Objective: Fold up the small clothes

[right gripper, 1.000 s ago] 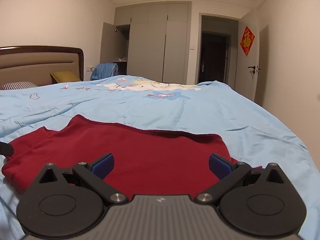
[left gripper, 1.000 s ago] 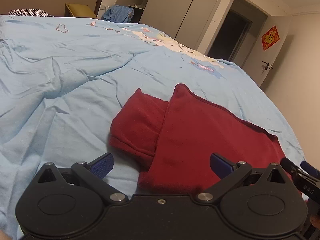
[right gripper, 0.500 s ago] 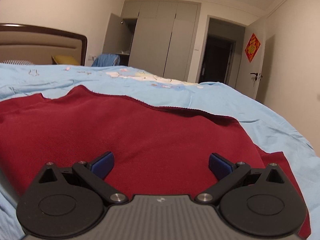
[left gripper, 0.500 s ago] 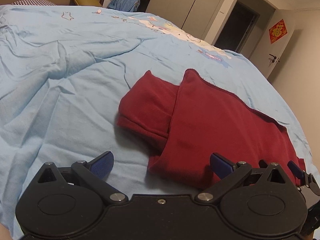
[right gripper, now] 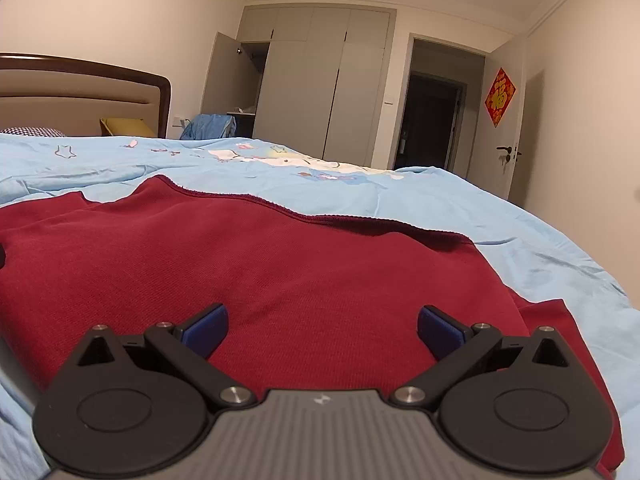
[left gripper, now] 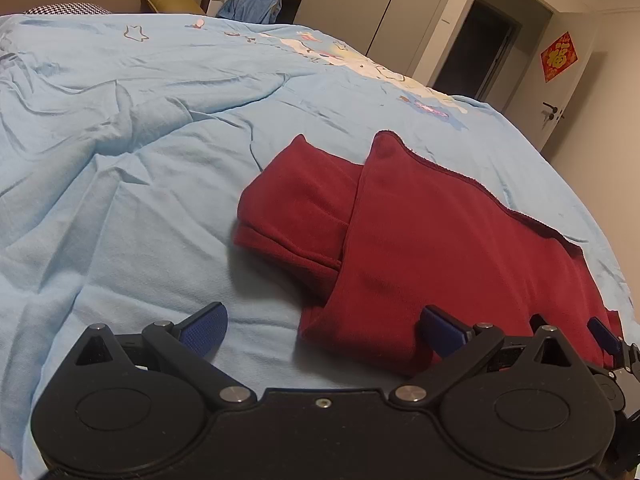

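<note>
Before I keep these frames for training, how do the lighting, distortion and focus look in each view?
Left wrist view: dim warm light, soft shadow beside the red garment, bed edge bowed by the fisheye. Right wrist view: door frame curves, dark corner vignetting, red garment weave sharp, no glare.

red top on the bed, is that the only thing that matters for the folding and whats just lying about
Part of the job:
red garment, partly folded on the blue bedsheet
left gripper, open, at its near edge
right gripper, open, over it

Just lying about:
yellow cushion
checkered pillow
blue clothing by the wardrobe
</note>
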`<state>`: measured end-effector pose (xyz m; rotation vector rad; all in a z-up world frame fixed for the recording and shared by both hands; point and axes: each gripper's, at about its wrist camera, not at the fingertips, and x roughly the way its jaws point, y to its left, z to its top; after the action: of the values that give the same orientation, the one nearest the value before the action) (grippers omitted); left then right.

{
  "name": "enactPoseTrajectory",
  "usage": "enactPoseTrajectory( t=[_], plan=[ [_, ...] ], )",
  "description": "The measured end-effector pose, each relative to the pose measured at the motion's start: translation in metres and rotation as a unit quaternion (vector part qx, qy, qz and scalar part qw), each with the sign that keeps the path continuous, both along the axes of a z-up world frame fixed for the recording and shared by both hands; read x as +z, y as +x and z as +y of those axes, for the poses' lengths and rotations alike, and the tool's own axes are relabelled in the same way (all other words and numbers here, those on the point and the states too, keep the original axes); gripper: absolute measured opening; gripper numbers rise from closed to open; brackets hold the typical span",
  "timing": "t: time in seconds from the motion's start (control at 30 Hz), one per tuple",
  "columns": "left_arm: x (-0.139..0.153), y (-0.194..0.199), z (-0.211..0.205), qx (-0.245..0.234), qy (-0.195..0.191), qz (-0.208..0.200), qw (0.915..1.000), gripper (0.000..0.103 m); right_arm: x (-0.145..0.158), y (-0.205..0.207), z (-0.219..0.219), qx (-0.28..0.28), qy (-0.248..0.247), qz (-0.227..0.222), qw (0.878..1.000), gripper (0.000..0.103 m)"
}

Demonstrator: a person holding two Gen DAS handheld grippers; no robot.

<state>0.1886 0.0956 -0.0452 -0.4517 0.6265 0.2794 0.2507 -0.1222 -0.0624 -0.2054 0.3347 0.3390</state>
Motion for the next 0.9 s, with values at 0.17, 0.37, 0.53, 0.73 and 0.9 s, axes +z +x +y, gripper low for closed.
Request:
enactPoseTrajectory(
  t=[0.17, 0.37, 0.53, 0.73, 0.9],
  plan=[
    [-0.0003, -0.0005, -0.0004, 0.0, 0.002, 0.001, 1.0, 0.102, -0.0005, 0.0003, 0.0003, 0.0, 0.0, 0.0, 1.0, 0.103],
    [-0.0003, -0.0013, -0.0026, -0.001, 0.007, 0.002, 1.0, 0.102, -0.0008, 0.0004, 0.0003, 0.0, 0.0, 0.0, 1.0, 0.103],
    [-0.0005, -0.0013, -0.0028, -0.001, 0.008, 0.003, 1.0, 0.102, -0.0008, 0.0005, 0.0001, 0.0, 0.0, 0.0, 1.0, 0.103],
    [-0.0003, -0.0015, -0.0045, -0.001, 0.011, 0.007, 0.9999, 0.102, -0.0012, 0.0006, 0.0002, 0.0, 0.0, -0.001, 1.0, 0.103],
    [-0.0002, -0.001, -0.0051, -0.002, 0.012, 0.008, 0.9999, 0.102, -0.0013, 0.0007, 0.0, 0.0, 0.0, -0.001, 1.0, 0.103]
  ],
)
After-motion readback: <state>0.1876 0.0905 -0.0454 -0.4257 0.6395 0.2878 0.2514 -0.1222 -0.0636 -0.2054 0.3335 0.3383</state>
